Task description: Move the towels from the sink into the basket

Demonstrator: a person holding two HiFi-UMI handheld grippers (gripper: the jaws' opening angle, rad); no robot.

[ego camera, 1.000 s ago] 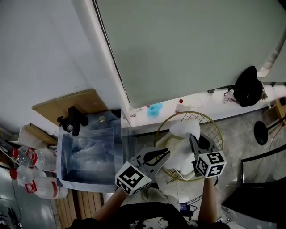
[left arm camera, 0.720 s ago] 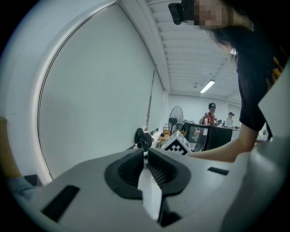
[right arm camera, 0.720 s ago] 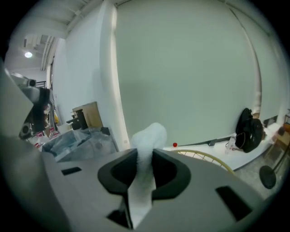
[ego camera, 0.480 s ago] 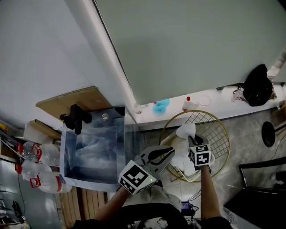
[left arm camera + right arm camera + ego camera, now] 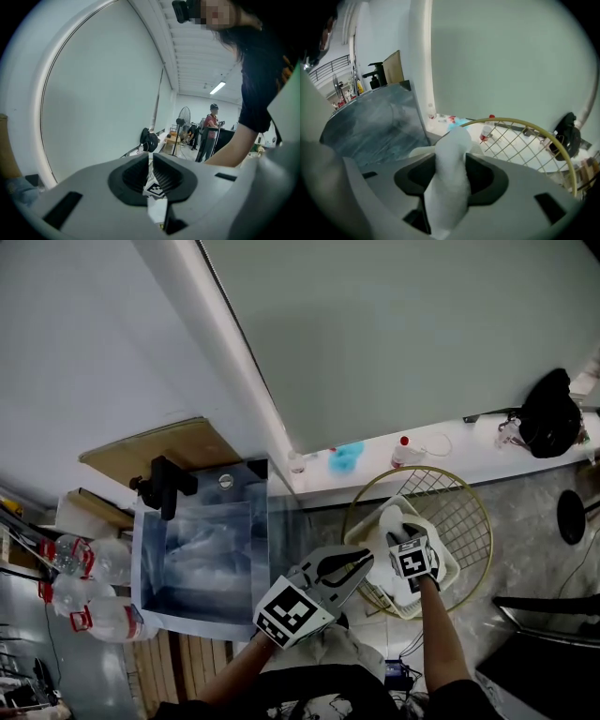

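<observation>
The gold wire basket [image 5: 472, 505] stands on the floor right of the steel sink [image 5: 149, 559]. My right gripper [image 5: 401, 538] is down inside the basket, over a heap of white towels [image 5: 424, 570]. A white towel [image 5: 452, 159] stands up between its fingers; the jaws have just been opening and hang loosely around it. In the right gripper view, the basket's rim [image 5: 520, 123] curves just beyond that gripper [image 5: 451, 157]. My left gripper [image 5: 361, 561] hovers between sink and basket, shut and holding nothing [image 5: 151, 157]. What lies in the sink is too blurred to tell.
A black faucet [image 5: 164, 486] stands at the sink's back edge, with a wooden board [image 5: 159, 448] behind. Plastic bottles [image 5: 80, 587] lie left of the sink. A blue object [image 5: 347, 457] and a red-capped bottle [image 5: 403, 451] sit on the white ledge. A black bag [image 5: 548, 413] is at far right.
My right gripper has sunk from above the basket down into it, carrying the white towel, and its jaws have spread. The left gripper has stayed nearly still.
</observation>
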